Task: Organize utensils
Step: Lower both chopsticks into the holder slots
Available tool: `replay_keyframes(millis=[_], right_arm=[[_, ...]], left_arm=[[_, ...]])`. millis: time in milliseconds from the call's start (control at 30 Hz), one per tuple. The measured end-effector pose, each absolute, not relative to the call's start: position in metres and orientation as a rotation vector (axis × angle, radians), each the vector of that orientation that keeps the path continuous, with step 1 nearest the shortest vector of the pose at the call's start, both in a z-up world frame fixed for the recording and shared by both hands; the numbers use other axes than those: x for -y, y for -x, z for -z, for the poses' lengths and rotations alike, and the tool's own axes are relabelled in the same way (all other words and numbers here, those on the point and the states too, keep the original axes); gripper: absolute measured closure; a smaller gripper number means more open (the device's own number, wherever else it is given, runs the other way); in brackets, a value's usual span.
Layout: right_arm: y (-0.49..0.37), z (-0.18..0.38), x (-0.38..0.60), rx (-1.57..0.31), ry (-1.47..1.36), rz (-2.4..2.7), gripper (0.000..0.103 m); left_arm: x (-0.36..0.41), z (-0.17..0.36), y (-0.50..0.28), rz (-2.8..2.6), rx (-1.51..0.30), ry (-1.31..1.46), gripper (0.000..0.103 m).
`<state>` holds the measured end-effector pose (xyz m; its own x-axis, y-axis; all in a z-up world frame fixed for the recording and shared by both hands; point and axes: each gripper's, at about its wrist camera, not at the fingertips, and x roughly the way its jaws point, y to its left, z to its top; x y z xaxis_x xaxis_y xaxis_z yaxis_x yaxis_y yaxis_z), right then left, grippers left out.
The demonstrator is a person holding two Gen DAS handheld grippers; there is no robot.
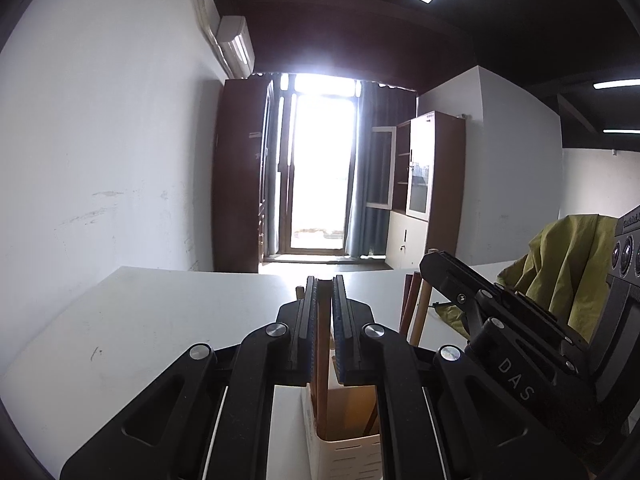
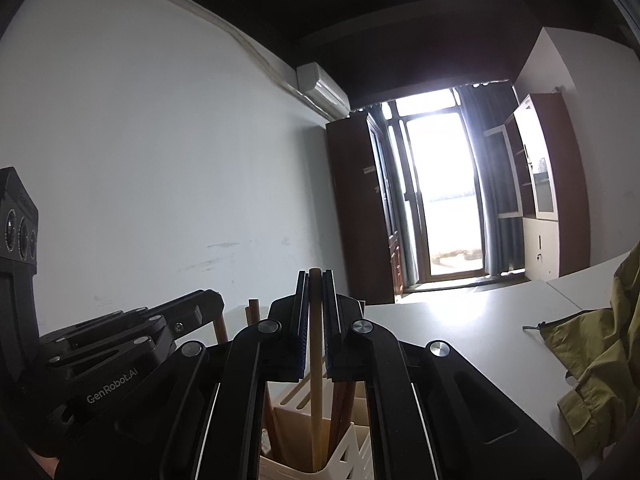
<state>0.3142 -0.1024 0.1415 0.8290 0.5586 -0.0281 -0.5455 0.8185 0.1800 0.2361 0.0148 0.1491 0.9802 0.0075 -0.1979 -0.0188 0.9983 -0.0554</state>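
A white slotted utensil holder (image 1: 344,452) stands on the white table, right under both grippers; it also shows in the right wrist view (image 2: 344,460). My left gripper (image 1: 325,292) is shut on a dark wooden utensil handle (image 1: 320,360) that reaches down into the holder. My right gripper (image 2: 316,280) is shut on a light wooden handle (image 2: 316,360) that also stands in the holder. Other wooden handles (image 1: 412,308) stick up from the holder beside the right gripper's body (image 1: 500,320). The left gripper's body (image 2: 120,340) lies left in the right wrist view.
The white table (image 1: 160,312) stretches ahead towards a bright balcony door (image 1: 320,176). An olive-green cloth (image 1: 568,264) lies heaped on the right, also in the right wrist view (image 2: 600,360). A white wall (image 1: 100,160) runs along the table's left side.
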Motion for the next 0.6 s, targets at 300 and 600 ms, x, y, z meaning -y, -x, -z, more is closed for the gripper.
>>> replay_keyframes(millis=[300, 600], right_arm=[[-0.318, -0.146, 0.106, -0.066, -0.185, -0.592, 0.096], [-0.318, -0.144, 0.1, -0.077, -0.161, -0.597, 0.095]], left_arm=[[-0.023, -0.14, -0.235, -0.024, -0.218, 0.071, 0.096], [-0.029, -0.143, -0.234, -0.023, -0.22, 0.087, 0.095]])
